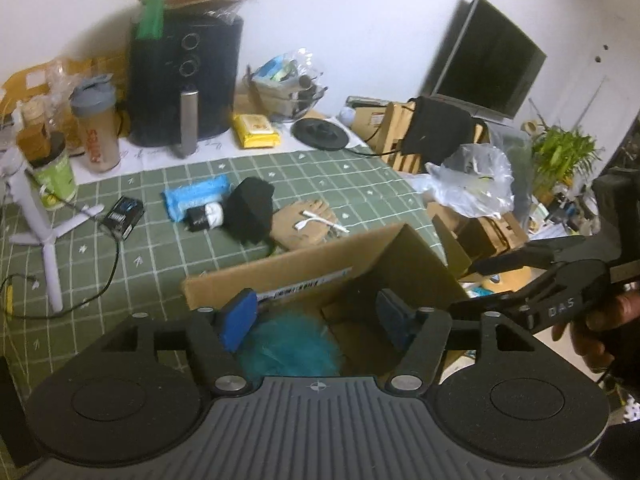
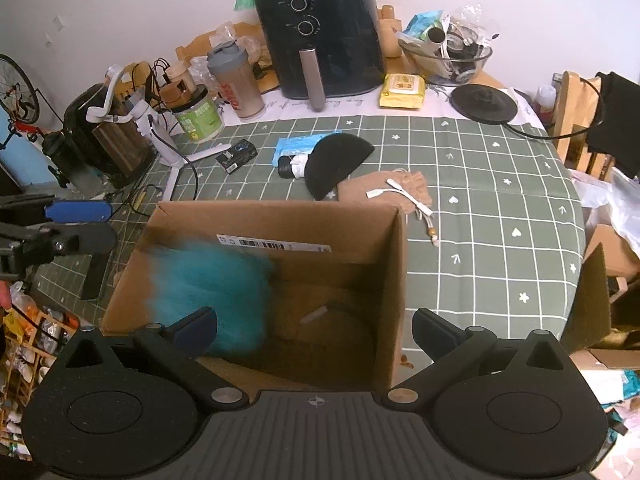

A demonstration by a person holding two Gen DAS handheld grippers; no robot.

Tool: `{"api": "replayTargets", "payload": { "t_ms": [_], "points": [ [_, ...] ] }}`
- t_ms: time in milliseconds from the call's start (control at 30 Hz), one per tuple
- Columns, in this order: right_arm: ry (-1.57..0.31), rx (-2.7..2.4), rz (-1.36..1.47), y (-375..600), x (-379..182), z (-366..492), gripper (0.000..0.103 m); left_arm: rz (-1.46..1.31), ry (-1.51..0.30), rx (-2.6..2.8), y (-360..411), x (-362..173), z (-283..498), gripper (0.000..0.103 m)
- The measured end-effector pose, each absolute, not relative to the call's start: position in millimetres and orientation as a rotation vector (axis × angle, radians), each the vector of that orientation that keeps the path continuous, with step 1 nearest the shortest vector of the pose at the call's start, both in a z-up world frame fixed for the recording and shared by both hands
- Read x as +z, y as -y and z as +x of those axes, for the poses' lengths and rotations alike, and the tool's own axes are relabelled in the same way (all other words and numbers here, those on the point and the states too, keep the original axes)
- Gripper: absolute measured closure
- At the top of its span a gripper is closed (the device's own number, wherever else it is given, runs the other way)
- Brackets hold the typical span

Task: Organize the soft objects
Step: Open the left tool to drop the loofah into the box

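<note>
An open cardboard box (image 2: 394, 264) stands on the table's near side and holds a fluffy teal soft thing (image 2: 212, 280), which also shows in the left wrist view (image 1: 288, 346). Beyond the box lie a black beanie (image 2: 334, 162), a tan glove (image 2: 384, 190) with a white cable on it, a rolled black-and-white sock (image 2: 292, 168) and a blue cloth (image 2: 300, 144). My left gripper (image 1: 316, 318) is open and empty above the box. My right gripper (image 2: 316, 330) is open and empty over the box's near edge.
A black air fryer (image 2: 324, 36), shaker bottle (image 2: 238, 80), green jar (image 2: 198, 114), yellow wipes pack (image 2: 402, 90), glass bowl (image 2: 448, 56) and black lid (image 2: 484, 104) stand at the back. A white tripod (image 2: 168, 148) and small black box (image 2: 236, 156) lie left.
</note>
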State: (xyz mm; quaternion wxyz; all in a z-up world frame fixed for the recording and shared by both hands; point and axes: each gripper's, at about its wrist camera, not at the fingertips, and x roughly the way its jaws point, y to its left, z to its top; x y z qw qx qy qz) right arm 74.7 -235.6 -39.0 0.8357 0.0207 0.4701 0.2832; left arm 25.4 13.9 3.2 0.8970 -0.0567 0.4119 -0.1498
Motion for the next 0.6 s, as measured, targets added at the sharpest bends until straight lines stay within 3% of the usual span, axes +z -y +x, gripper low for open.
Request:
{"api": "replayTargets", "payload": {
  "t_ms": [600],
  "points": [
    [-1.015, 0.529, -0.003, 233, -41, 67, 0.000, -0.234, -0.936, -0.137, -41, -21, -1, 0.037]
  ]
}}
